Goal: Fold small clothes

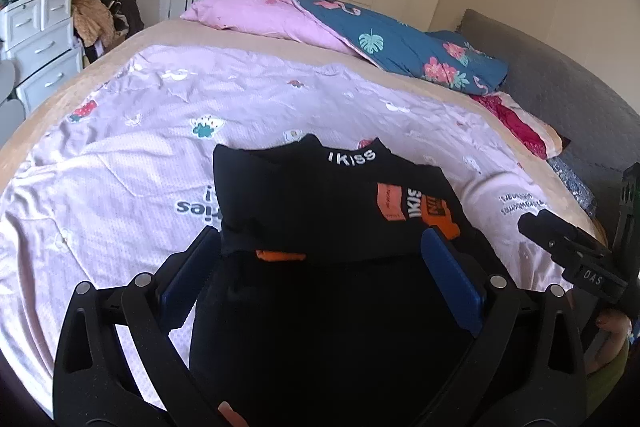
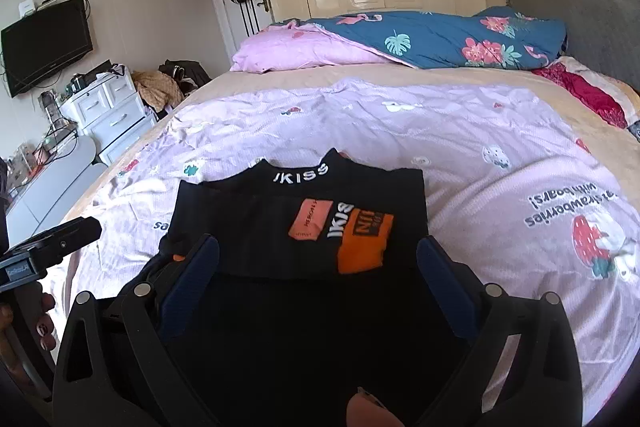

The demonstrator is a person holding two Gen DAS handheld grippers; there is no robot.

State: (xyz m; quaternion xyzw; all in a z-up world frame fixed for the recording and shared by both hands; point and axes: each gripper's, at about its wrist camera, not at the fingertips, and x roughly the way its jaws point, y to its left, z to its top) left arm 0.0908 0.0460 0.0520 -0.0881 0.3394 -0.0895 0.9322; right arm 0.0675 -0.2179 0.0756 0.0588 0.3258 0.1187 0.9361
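A small black top (image 1: 320,203) with an "IKISS" collar and orange patches lies folded on the lilac printed sheet (image 1: 120,155); it also shows in the right wrist view (image 2: 304,211). My left gripper (image 1: 320,247) is open, its blue-padded fingers (image 1: 192,267) spread on either side of the near edge of the top. My right gripper (image 2: 318,251) is open too, its blue fingers (image 2: 444,279) straddling the same near edge. Black cloth fills the space between both pairs of fingers. Neither gripper is closed on it.
A pink pillow (image 2: 304,51) and a blue floral quilt (image 2: 460,39) lie at the far side of the bed. A white drawer unit (image 2: 108,111) and a clothes pile stand at the left. The grey headboard (image 2: 580,23) is at the right.
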